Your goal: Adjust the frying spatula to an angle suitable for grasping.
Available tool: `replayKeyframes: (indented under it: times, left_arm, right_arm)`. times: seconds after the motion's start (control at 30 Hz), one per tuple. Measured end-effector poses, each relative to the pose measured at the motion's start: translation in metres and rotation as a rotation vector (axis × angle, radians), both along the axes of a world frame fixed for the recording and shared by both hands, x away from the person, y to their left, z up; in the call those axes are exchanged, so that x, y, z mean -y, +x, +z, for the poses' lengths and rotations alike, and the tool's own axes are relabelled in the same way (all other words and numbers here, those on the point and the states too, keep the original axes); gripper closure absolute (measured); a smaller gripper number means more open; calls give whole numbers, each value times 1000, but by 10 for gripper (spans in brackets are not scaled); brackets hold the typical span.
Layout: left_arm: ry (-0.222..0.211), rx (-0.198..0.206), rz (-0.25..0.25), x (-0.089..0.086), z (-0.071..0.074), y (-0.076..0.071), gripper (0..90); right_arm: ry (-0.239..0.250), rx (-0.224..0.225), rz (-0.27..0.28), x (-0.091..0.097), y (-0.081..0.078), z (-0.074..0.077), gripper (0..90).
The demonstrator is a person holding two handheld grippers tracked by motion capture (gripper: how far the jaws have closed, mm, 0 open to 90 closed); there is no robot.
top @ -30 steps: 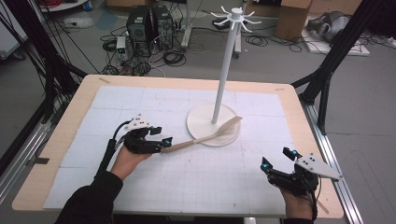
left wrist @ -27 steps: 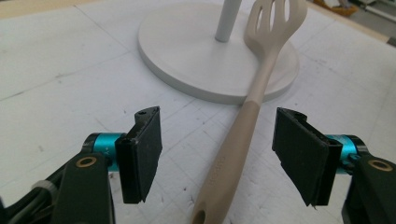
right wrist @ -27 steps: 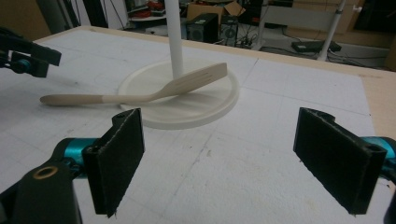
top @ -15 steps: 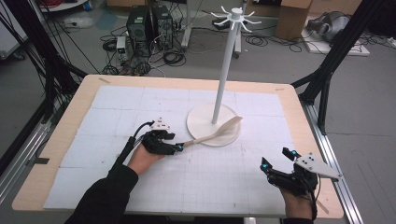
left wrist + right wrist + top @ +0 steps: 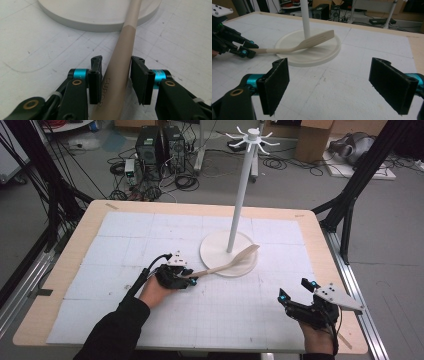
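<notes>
A beige slotted spatula [image 5: 235,261] lies with its blade on the round white base [image 5: 215,251] of a tall hook stand [image 5: 241,190], its handle pointing left onto the mat. My left gripper [image 5: 191,281] sits low at the handle's end. In the left gripper view the handle [image 5: 120,65] runs between the two pads [image 5: 95,82], which have just been closing; thin gaps still show on both sides, so the left gripper [image 5: 116,73] is open. My right gripper [image 5: 294,289] rests open near the front right corner, and the right gripper view shows nothing inside its wide gap [image 5: 329,85].
The white gridded mat [image 5: 150,235] covers a wooden table [image 5: 85,220]. In the right gripper view the spatula [image 5: 317,38], the stand base [image 5: 322,56] and the left gripper [image 5: 245,50] lie ahead. Black frame legs, computers and cables stand on the floor beyond the table.
The left hand moved right and down to the spatula's handle end, and its jaws narrowed around the handle. The right gripper and the spatula stayed put.
</notes>
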State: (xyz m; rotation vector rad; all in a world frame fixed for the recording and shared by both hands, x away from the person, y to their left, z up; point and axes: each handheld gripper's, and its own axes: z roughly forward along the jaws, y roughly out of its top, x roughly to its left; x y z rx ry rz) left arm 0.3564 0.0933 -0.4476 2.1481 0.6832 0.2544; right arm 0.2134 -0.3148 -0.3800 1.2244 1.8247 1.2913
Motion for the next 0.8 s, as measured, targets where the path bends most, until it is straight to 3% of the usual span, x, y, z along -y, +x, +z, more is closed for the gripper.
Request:
replayKeyframes:
  times: [0.17,0.23,0.4,0.8]
  left_arm:
    - [5,12,-47,0,0,-2,665]
    - [15,14,-102,2,2,-7,690]
    - [11,8,-121,2,5,-12,697]
    - [-19,36,-168,0,17,-25,698]
  right_arm:
    - [2,-1,-5,1,0,0,153]
    - [3,1,-7,1,0,0,153]
    - [5,-4,-11,0,-1,0,156]
    - [8,-8,-19,1,-1,0,156]
